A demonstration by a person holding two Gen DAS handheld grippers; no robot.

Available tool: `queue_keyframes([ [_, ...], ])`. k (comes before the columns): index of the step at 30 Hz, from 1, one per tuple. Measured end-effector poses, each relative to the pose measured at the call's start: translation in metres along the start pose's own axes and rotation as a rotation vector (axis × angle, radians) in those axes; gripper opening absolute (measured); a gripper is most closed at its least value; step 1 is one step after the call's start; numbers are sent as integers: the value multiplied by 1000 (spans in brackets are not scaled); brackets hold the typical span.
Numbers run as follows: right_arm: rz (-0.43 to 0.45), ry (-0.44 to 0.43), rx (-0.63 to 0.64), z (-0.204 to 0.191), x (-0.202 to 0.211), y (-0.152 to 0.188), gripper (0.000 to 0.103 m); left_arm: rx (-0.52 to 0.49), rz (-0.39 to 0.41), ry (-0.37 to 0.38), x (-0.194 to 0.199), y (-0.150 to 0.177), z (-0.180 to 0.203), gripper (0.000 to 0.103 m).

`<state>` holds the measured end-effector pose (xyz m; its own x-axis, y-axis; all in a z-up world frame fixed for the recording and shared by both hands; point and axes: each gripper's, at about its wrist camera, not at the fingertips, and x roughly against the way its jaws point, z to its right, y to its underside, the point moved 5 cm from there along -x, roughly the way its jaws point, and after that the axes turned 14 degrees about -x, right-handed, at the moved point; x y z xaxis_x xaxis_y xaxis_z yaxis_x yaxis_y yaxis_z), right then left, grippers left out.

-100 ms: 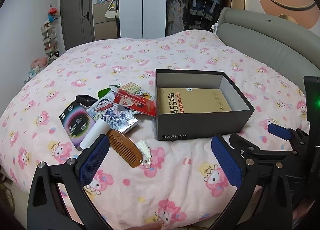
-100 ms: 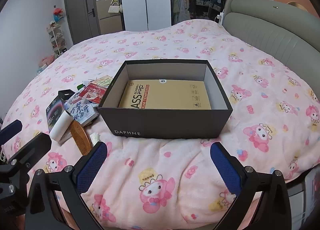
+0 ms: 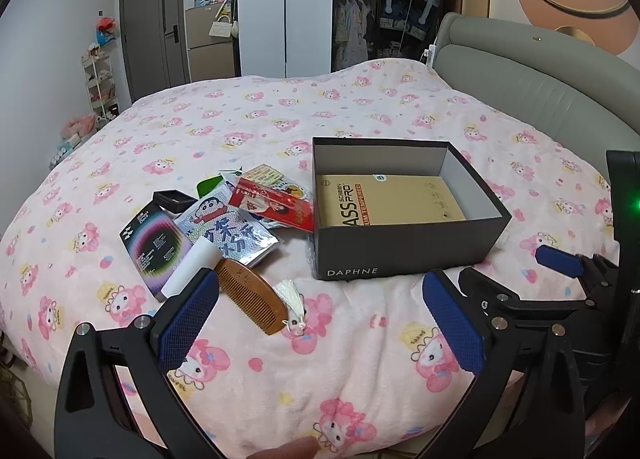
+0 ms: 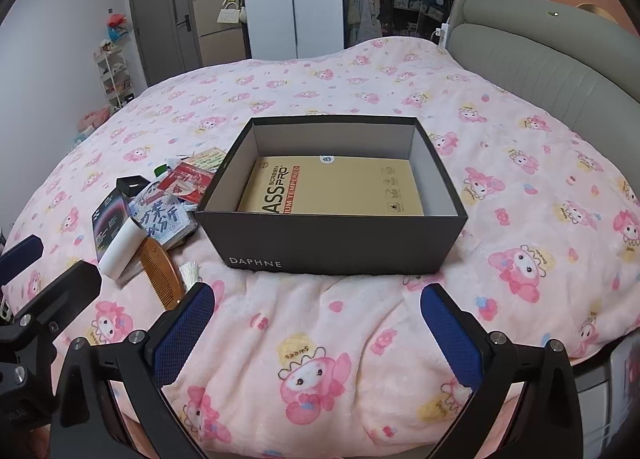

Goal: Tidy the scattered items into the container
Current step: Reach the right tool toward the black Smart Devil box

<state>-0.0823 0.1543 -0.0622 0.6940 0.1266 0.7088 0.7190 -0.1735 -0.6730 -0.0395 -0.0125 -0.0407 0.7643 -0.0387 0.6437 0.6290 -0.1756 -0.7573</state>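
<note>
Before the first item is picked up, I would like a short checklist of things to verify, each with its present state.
1. Left gripper jaws open and holding nothing: ok.
2. Right gripper jaws open and holding nothing: ok.
3. Box uncovered, room above the flat yellow package inside it: ok.
4. Wooden comb on top of the pile, nothing lying over it: ok.
5. White tube free to lift: cannot tell, the left finger hides its near end.
6. The two grippers apart from each other, both short of the items: ok.
</note>
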Motion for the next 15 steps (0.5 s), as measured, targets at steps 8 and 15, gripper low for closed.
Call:
queue_keyframes([
  [8, 1, -11, 96, -22, -9, -11, 103, 97, -11, 40, -16, 22, -34, 102],
  [15, -82, -187, 182, -104, -49, -6, 101, 248, -44, -2, -36, 56, -93, 98],
])
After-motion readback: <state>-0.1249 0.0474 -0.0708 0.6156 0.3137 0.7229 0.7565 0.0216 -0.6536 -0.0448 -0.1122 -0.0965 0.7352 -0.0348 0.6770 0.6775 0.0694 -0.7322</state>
